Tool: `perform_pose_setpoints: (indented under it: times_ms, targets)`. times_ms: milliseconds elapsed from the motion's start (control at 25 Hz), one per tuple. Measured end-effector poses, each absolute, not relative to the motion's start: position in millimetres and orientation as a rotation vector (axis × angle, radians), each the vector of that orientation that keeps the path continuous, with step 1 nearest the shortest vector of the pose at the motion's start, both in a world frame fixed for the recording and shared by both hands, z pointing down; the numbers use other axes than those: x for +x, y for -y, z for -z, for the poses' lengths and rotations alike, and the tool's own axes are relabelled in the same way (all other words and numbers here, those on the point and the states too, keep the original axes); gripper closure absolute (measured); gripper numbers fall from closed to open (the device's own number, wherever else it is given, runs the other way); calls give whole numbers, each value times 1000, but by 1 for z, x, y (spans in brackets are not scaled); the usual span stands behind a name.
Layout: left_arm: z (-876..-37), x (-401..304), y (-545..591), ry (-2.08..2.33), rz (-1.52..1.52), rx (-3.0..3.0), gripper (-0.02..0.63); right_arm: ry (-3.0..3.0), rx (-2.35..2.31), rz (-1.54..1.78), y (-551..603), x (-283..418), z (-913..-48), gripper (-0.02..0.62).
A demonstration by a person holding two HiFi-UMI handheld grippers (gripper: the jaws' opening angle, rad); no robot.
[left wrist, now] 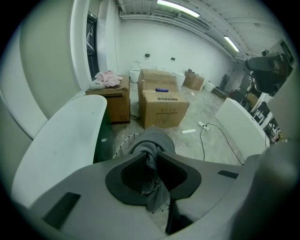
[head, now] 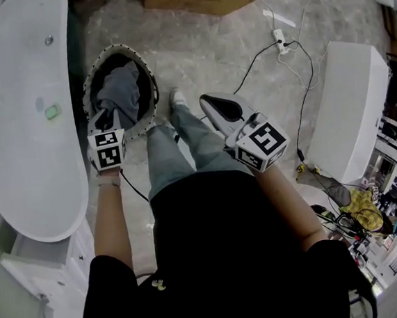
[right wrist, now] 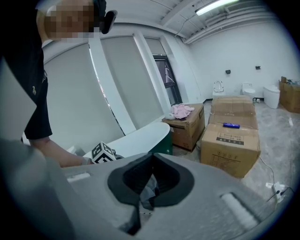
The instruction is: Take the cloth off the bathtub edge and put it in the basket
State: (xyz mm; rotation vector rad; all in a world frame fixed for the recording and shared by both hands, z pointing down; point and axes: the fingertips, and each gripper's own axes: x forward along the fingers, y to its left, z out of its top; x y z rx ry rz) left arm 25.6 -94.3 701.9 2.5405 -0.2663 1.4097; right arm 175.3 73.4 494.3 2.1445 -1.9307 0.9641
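- Left gripper (head: 102, 121) is clamped on a fold of the grey cloth (head: 123, 92). In the left gripper view the dark pads (left wrist: 174, 169) pinch the bunched fabric (left wrist: 151, 146) between them.
- From above, this gripper hangs over the near rim of the basket (head: 150, 74), with its marker cube toward the person.
- Most of the cloth lies inside the basket, filling its dark middle. The pinched fold rises to the jaws.
- The basket is round, with a pale dotted rim (left wrist: 121, 142). It stands on the floor just right of the bathtub (head: 22, 137).
- The bathtub is long and white and runs from near to far along the left side. A small green object (head: 53, 111) lies inside it.
- Right gripper (head: 215, 104) is held over the person's leg, right of the basket and apart from it.
- In the right gripper view its jaws meet at the tips (right wrist: 151, 157) and nothing is held between them.
- Cardboard boxes (left wrist: 164, 108) stand on the far floor. A pink cloth (left wrist: 107, 78) lies on a brown box beside the tub's far end.
- A white power strip (head: 281, 40) and black cables lie on the floor to the right.
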Motion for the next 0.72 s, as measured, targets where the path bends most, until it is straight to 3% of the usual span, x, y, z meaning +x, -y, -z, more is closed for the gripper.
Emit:
perform_pose_setpoints:
  times_ms: [720]
  targets:
    - [-911, 28, 105, 190, -1573, 2371, 531, 1851, 2100, -1117, -63, 162, -609, 600]
